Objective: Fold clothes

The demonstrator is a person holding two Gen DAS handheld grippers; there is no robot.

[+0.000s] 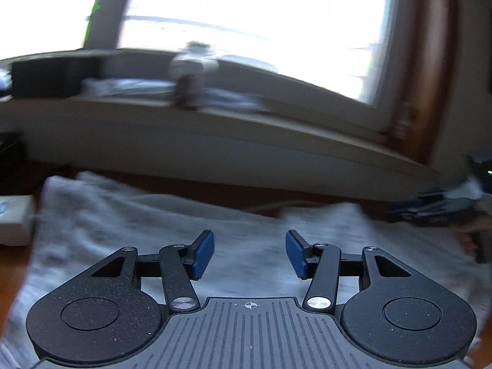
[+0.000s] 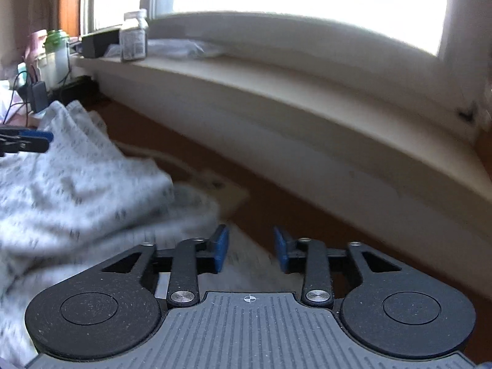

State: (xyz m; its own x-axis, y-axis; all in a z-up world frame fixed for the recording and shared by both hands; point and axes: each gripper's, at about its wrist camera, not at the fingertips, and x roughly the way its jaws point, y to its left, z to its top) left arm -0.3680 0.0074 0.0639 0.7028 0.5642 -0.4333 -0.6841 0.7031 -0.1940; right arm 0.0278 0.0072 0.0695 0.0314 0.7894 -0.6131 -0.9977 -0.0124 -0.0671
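Observation:
A pale grey garment (image 1: 147, 221) with a small dark print lies spread on the brown wooden table (image 1: 233, 189). My left gripper (image 1: 249, 253) hovers over its middle, blue pads wide apart with nothing between them. In the right wrist view the same garment (image 2: 77, 178) is bunched at the left, and its right edge runs under my right gripper (image 2: 251, 249). The right gripper's blue pads stand apart and press on nothing. The left gripper's fingertips (image 2: 30, 141) show at the far left over the cloth. The right gripper appears as a dark blur (image 1: 436, 210) at the right edge.
A cream window sill (image 2: 276, 70) runs along the back of the table and carries a clear jar (image 2: 133, 35) and a black box (image 2: 98, 43). A white box (image 1: 15, 218) sits at the table's left. A green-lidded container (image 2: 57, 40) and cables (image 2: 33, 92) crowd the far left corner.

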